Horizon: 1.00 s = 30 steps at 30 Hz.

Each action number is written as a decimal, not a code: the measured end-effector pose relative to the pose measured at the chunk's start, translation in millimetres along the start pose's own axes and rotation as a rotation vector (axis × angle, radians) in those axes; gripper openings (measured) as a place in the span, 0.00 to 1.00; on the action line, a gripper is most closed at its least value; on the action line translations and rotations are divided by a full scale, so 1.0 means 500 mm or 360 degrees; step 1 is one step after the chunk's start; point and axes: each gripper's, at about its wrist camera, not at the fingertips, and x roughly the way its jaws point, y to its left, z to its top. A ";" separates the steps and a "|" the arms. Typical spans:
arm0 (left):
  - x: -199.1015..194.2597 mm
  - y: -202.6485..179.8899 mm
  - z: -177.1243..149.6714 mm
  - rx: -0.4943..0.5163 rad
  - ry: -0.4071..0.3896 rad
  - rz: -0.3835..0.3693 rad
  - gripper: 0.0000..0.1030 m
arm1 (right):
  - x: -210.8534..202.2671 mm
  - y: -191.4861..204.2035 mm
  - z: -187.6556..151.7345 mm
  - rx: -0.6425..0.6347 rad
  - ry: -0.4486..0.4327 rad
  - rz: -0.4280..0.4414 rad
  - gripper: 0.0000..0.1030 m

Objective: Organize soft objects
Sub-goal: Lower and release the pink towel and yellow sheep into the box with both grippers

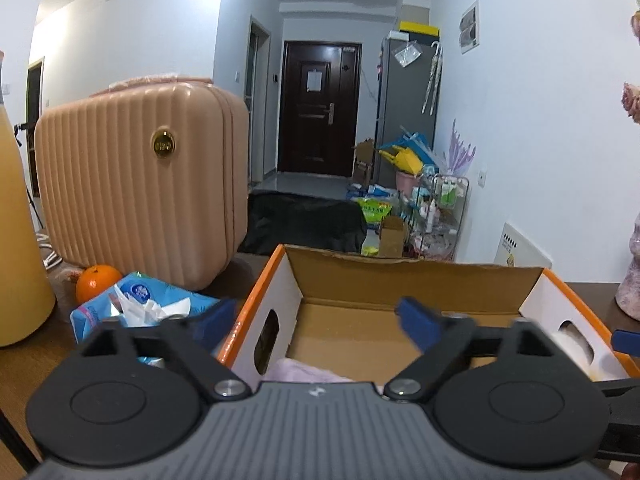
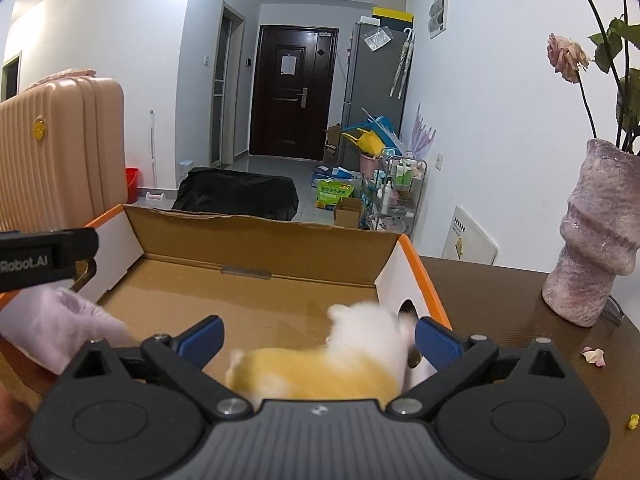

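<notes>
An open cardboard box (image 1: 400, 276) with orange edges sits on the brown table; it also shows in the right wrist view (image 2: 256, 240). My left gripper (image 1: 316, 320) is open over the box's left part, with a pale lilac cloth (image 1: 304, 372) just below it; the cloth (image 2: 60, 332) shows at the box's left in the right wrist view. My right gripper (image 2: 318, 340) is open over the box's right part. A white and yellow plush toy (image 2: 340, 364), blurred, lies in the box between its fingers. The plush also shows in the left wrist view (image 1: 576, 344).
A pink ribbed suitcase (image 1: 140, 184) stands left of the box. An orange (image 1: 98, 282), a blue tissue pack (image 1: 144, 308) and a yellow bottle (image 1: 20, 240) sit at the left. A mauve vase (image 2: 596, 240) with roses stands right. Petals (image 2: 594, 356) lie on the table.
</notes>
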 end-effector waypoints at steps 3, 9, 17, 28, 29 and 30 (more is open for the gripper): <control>-0.009 -0.008 -0.001 0.0036 -0.0040 0.0025 1.00 | 0.002 -0.001 0.000 -0.0003 -0.0002 0.0007 0.99; -0.006 -0.010 0.001 0.0032 -0.0025 0.0023 1.00 | 0.002 0.000 -0.003 -0.0008 0.0002 0.0000 0.99; -0.009 -0.002 -0.003 0.0007 0.0011 0.0031 1.00 | -0.008 0.005 -0.007 -0.0015 0.0016 -0.0021 0.99; -0.072 0.016 -0.012 -0.0008 -0.0084 0.0038 1.00 | -0.059 -0.019 -0.009 0.0017 -0.0049 -0.0035 0.99; -0.082 0.019 -0.010 -0.0023 -0.0111 0.0035 1.00 | -0.068 -0.023 -0.008 0.0023 -0.0063 -0.0035 0.99; -0.094 0.022 -0.006 -0.0036 -0.0143 0.0036 1.00 | -0.077 -0.026 -0.007 0.0029 -0.0077 -0.0033 0.99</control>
